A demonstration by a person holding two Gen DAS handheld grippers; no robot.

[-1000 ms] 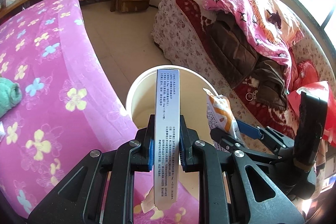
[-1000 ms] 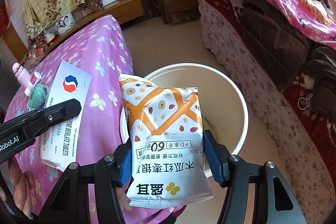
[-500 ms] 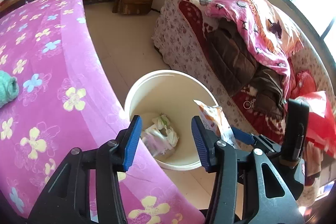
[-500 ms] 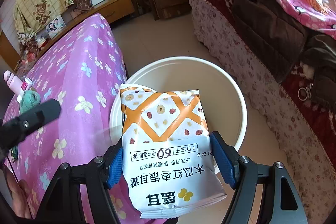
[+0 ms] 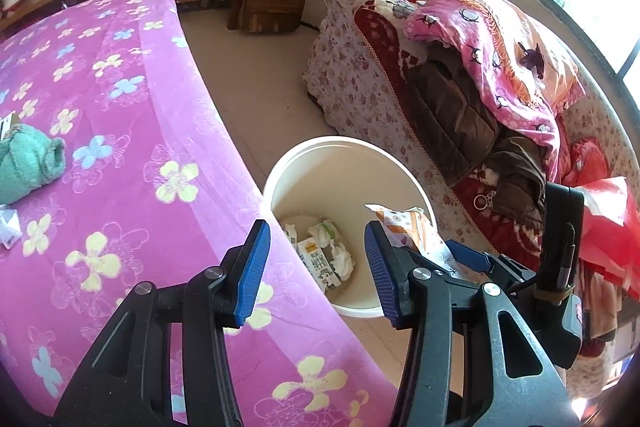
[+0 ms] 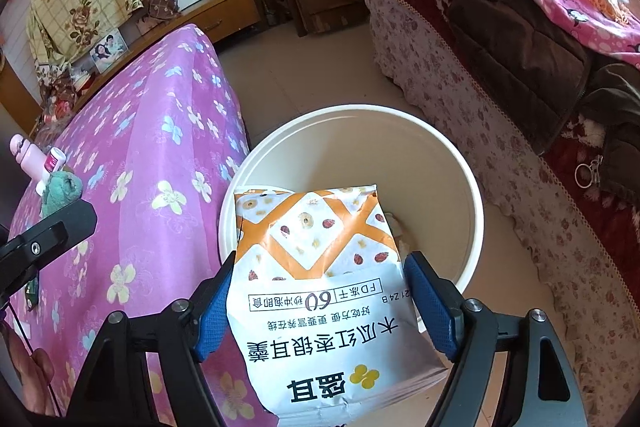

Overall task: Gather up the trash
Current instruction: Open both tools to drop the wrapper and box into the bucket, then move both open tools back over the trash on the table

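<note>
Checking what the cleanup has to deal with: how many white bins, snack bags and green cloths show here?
white bin: 1
snack bag: 1
green cloth: 1
Total: 3

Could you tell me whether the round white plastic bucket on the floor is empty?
Not empty: the white bucket holds crumpled tissues and small printed packets at its bottom, seen between the open left gripper's jaws.

orange-and-white snack bag (image 6: 320, 291) between the just-widened right gripper (image 6: 325, 303) jaws, above the white bin (image 6: 460, 163)
</note>
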